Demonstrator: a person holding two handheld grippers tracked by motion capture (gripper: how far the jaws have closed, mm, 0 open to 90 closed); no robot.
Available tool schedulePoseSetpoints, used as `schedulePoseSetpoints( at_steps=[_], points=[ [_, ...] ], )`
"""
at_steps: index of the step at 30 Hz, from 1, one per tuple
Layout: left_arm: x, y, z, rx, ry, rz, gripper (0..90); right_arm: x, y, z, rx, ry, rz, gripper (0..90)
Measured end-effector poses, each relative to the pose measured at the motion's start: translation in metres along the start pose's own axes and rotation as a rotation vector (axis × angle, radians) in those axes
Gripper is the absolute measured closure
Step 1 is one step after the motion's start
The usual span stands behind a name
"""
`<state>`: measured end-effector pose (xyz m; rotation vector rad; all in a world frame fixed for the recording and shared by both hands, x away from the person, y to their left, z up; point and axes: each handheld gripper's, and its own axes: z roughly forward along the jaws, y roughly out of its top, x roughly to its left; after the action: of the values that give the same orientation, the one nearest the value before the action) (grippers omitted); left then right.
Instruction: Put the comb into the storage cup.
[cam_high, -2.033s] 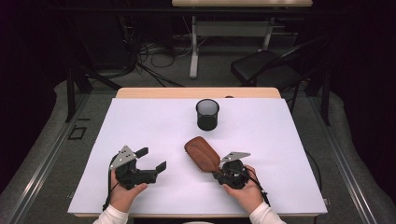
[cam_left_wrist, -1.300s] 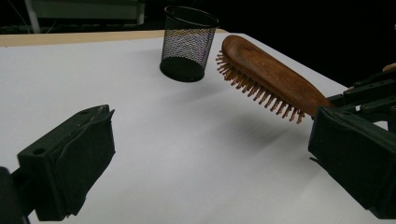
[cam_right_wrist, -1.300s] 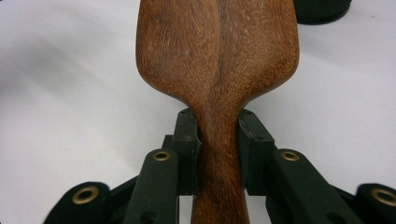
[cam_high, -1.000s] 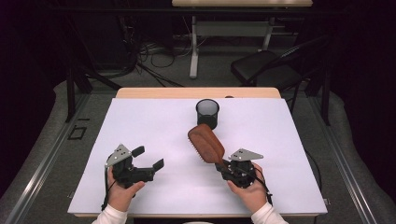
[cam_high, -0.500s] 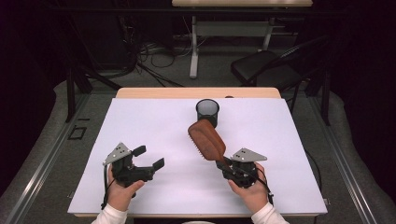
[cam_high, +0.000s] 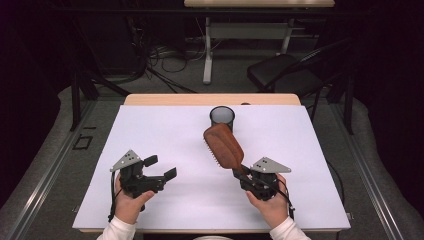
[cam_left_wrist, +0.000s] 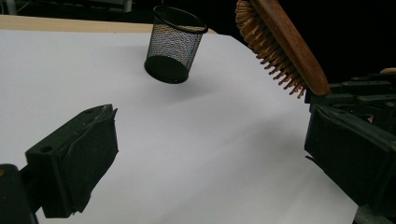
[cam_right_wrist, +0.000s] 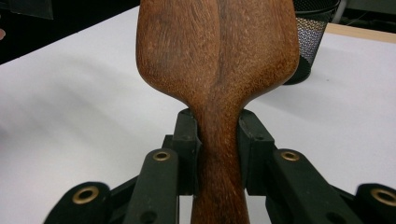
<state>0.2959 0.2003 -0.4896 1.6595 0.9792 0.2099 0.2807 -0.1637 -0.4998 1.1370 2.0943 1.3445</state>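
The hairbrush (cam_high: 223, 146) is up off the desk (cam_high: 165, 135), clamped by its handle between the jaws of the right hand-held gripper (cam_high: 243, 176); its head tilts up and away toward the mesh cup (cam_high: 222, 118) standing near the desk's far edge. In the right gripper view the two jaws press on either side of the wooden handle (cam_right_wrist: 219, 154). The step in hand looks like carrying the brush to the cup. Judging by the tilt, the next move calls for bringing the brush over the cup's rim and lowering one end in without knocking the light cup over. The left hand-held gripper (cam_high: 159, 168) hovers over the near left of the desk, jaws apart and empty. The handle's end is hidden inside the grip, and the bristles (cam_left_wrist: 271, 60) face down, clear in the left gripper view.
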Motion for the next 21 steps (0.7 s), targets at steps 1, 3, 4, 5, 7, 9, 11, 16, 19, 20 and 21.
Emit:
schedulePoseSetpoints(
  at_steps=[1,3,4,5,7,9,11,16,19,20,21],
  points=[
    [0.000,0.000,0.000,0.000,0.000,0.000,2.6,0.000,0.000,0.000,0.000,0.000,0.000,71.9],
    [0.000,0.005,-0.001,0.002,-0.014,-0.026,2.6,0.000,0.003,-0.002,-0.007,-0.003,-0.007,71.9],
    [0.000,0.008,-0.001,0.005,-0.019,-0.029,2.6,0.000,0.004,-0.003,-0.012,-0.004,-0.006,71.9],
    [-0.001,0.010,-0.002,0.002,-0.020,-0.029,2.6,0.000,0.005,-0.003,-0.017,-0.007,-0.012,71.9],
    [-0.002,0.016,-0.002,-0.002,-0.021,-0.030,2.6,0.000,0.009,-0.005,-0.022,-0.009,-0.014,71.9],
    [-0.003,0.022,-0.003,-0.003,-0.017,-0.022,2.6,0.000,0.012,-0.006,-0.029,-0.011,-0.022,71.9],
    [-0.004,0.025,-0.003,-0.004,-0.011,-0.017,2.6,0.001,0.013,-0.007,-0.035,-0.013,-0.025,71.9],
    [-0.009,0.042,-0.003,-0.003,-0.024,-0.013,2.6,0.001,0.021,-0.007,-0.052,-0.019,-0.040,71.9],
    [-0.013,0.048,-0.002,0.008,-0.033,-0.004,4.0,0.002,0.024,-0.005,-0.064,-0.018,-0.048,71.9],
    [-0.014,0.050,-0.001,0.008,-0.033,0.000,4.0,0.003,0.025,-0.005,-0.064,-0.016,-0.044,71.9],
    [-0.016,0.051,0.000,0.010,-0.039,-0.001,4.0,0.003,0.026,-0.004,-0.067,-0.016,-0.048,71.9]
  ],
)
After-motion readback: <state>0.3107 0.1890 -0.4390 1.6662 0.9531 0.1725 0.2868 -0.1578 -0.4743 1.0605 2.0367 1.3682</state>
